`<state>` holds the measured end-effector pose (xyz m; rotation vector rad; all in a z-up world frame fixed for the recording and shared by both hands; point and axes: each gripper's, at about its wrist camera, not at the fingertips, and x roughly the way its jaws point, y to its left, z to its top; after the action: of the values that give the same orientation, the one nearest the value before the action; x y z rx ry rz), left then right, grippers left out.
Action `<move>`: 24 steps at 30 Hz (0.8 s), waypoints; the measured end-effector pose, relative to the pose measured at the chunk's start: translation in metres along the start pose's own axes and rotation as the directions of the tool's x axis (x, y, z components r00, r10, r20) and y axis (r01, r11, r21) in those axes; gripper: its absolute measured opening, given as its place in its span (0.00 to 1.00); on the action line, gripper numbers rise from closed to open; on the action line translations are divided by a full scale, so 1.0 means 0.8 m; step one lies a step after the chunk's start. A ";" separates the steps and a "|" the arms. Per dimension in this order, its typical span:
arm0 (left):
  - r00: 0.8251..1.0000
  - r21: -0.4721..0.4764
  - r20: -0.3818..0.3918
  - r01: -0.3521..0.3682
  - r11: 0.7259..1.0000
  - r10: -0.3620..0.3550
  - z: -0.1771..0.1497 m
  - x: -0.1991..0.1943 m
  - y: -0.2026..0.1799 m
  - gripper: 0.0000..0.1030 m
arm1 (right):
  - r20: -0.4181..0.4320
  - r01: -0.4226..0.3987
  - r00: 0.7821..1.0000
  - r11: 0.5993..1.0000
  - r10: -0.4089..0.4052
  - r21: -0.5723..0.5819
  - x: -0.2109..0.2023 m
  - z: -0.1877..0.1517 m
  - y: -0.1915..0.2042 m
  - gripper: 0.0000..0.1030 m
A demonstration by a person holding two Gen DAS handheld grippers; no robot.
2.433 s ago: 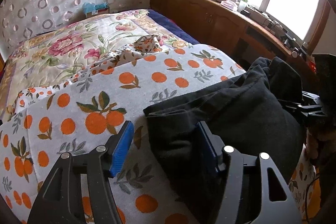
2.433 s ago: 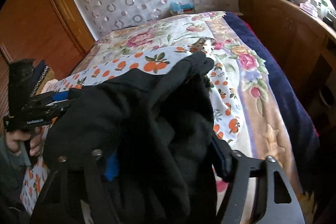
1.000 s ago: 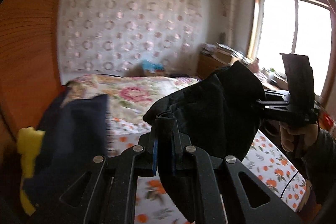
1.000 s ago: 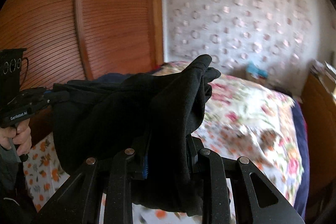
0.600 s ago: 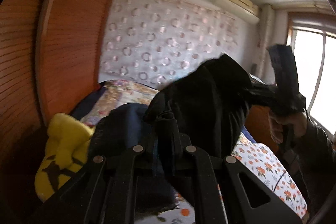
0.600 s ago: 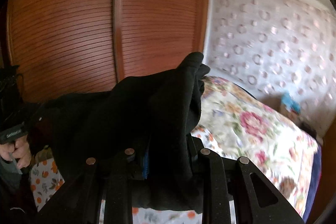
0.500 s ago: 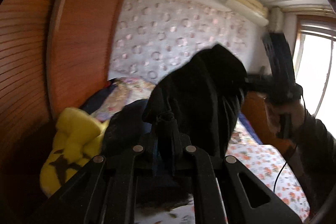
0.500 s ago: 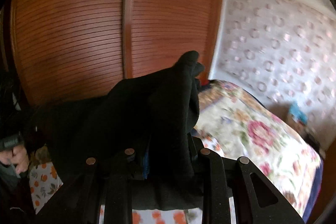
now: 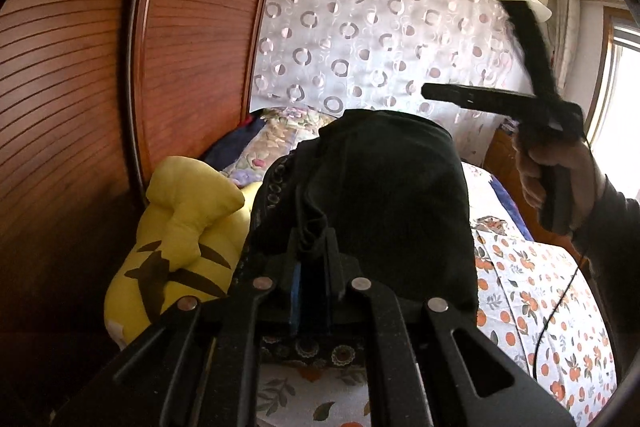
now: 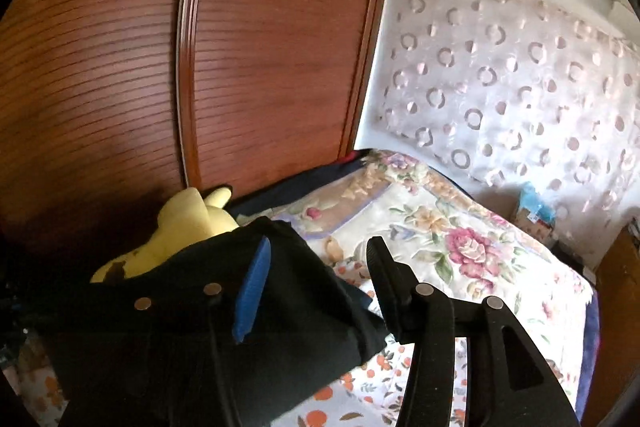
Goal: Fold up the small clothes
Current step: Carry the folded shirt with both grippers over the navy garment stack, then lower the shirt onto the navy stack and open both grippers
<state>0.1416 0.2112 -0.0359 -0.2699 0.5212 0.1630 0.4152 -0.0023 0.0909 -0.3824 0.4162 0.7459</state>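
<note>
- On the bed, at its wardrobe-side edge, a folded black garment lies as a thick bundle on top of a dark patterned cloth
- The left tongs are closed narrow on a fold of the black garment, whose cloth bunches up between the blue pads at about 6 o'clock in the left wrist view
- The right tongs are opening; a blue pad stands at 9 o'clock of the gap and the black finger at 3 o'clock, and nothing is pinched between them
- In the right wrist view the black garment fills the 7 o'clock quarter, passing under the left finger, with the open gap above its right edge and the bed
- A yellow plush toy with dark markings lies just beside the garment at 9 o'clock, against the brown slatted wardrobe door
- In the left wrist view a hand at 3 o'clock holds the right tongs up above the garment, apart from it; a dark sleeve follows toward 4 o'clock
- The bed carries an orange-print sheet nearest the cameras and a floral quilt farther back
- A curtain with ring patterns hangs behind the bed at 1 o'clock
</note>
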 end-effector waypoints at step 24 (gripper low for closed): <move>0.996 0.156 0.085 -0.037 0.987 0.024 -0.010 -0.071 -0.052 0.82 | 0.012 0.017 1.000 0.993 -0.018 0.116 -0.071 -0.103 0.070 0.60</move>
<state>0.0983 0.1647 -0.0045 -0.1010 0.4532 0.1613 0.3188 -0.0357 0.0384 -0.2715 0.4410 0.7034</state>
